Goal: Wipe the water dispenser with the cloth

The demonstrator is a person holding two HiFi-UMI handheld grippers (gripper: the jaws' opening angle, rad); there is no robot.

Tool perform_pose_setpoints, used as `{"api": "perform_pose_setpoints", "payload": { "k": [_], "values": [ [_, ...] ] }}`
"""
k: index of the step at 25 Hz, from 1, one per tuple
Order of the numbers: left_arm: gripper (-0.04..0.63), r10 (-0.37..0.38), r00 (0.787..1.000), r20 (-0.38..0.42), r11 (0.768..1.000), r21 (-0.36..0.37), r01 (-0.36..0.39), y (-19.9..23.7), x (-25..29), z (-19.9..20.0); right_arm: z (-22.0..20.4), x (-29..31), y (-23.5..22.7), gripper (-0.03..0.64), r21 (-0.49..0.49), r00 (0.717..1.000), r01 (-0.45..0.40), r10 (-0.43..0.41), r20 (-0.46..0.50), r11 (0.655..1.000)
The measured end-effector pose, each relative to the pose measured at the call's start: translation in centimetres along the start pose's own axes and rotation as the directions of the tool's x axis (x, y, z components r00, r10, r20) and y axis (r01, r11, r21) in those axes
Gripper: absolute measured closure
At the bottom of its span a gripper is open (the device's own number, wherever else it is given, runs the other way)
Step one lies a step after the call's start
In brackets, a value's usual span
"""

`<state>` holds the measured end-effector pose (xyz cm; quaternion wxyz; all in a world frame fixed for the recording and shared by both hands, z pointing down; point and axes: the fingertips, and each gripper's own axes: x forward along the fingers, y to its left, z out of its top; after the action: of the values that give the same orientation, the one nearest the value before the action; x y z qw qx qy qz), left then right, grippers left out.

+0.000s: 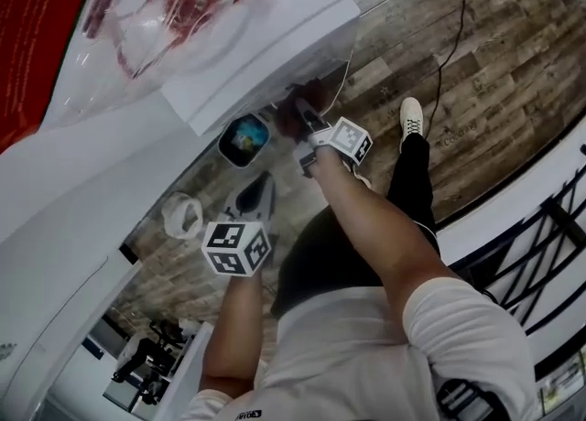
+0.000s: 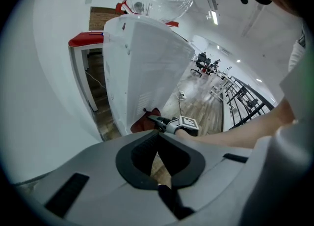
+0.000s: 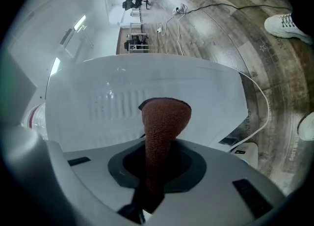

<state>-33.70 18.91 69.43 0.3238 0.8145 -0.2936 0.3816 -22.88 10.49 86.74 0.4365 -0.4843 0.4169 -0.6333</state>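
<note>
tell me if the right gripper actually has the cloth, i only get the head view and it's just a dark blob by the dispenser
observer: yes. The right gripper view shows the reddish-brown cloth clamped between the jaws of the right gripper.
operator: is it on the dispenser
observer: its end looks pressed against a white panel of the water dispenser, just right of the vent slats.
operator: and the left gripper
observer: the left gripper has nothing between its jaws. It sits back from the dispenser, facing its side.
</note>
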Motion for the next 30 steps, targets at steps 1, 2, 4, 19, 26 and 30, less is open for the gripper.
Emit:
{"api": "perform_pose_setpoints", "payload": {
  "k": [1, 2, 4, 19, 26, 30],
  "values": [
    [0.606, -0.007, 1.0, -0.006, 1.0, -0.002, 0.007, 0.0, 0.5, -0.1, 0.1, 0.4, -0.8, 0.561, -0.003, 1.0, 0.004, -0.004, -0.005, 1.0],
    [0.606, -0.013, 1.0, -0.011, 1.0, -0.002, 0.012, 0.0, 0.9, -0.2, 0.3, 0.8, -1.6, 0.561, -0.006, 1.0, 0.01, -0.01, -0.006, 1.0],
    [0.606, -0.023, 1.0, -0.021, 1.0, 0.003, 0.023, 0.0, 1.7, -0.5, 0.8, 1.2, -3.4, 0.561, -0.01, 1.0, 0.031, -0.031, 0.007, 0.999],
    [0.606, -0.017, 0.999, -0.034, 1.0, 0.018, 0.017, 1.4, 4.9, -2.9, 3.7, 2.8, -13.7, 0.561, -0.028, 0.983, 0.18, -0.178, 0.039, 0.983],
    [0.606, -0.003, 0.999, -0.032, 1.0, 0.015, 0.004, 1.0, 6.0, -3.4, 4.8, 2.6, -16.3, 0.561, -0.041, 0.978, 0.21, -0.21, 0.007, 0.977],
    [0.606, 0.007, 1.0, -0.018, 1.0, 0.008, -0.007, 0.2, 5.7, -2.9, 4.7, 2.3, -15.5, 0.561, -0.064, 0.978, 0.204, -0.206, -0.034, 0.977]
  ]
}}
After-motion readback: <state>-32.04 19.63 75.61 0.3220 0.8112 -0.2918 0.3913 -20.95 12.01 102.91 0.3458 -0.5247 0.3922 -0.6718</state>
